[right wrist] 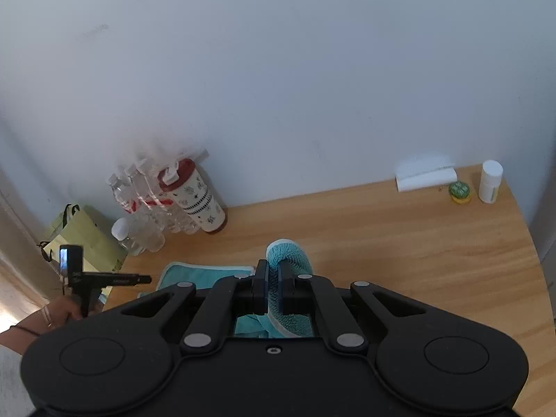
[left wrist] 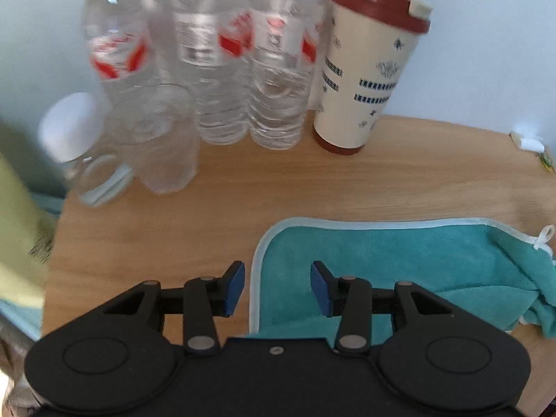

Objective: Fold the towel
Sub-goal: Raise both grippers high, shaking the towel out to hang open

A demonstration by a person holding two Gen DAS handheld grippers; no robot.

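Note:
A teal towel (left wrist: 399, 260) with pale piping lies on the wooden table (left wrist: 208, 215), flat at its left end and bunched at its right. My left gripper (left wrist: 278, 269) hangs just above the towel's left edge. It is open, its blue pads (left wrist: 234, 288) straddling the piping with nothing pressed between them. In the right wrist view my right gripper (right wrist: 274, 267) is shut on a fold of the towel (right wrist: 288, 252), which loops up above the fingertips. The rest of the towel (right wrist: 194, 272) lies flat to its left.
Several clear water bottles (left wrist: 222, 69) and a cream cup with a red lid (left wrist: 365, 80) stand against the wall behind the towel. A green bag (right wrist: 87, 236) sits off the table's left end. At the far right stand a paper roll (right wrist: 425, 177), a green object (right wrist: 459, 191) and a white bottle (right wrist: 490, 180).

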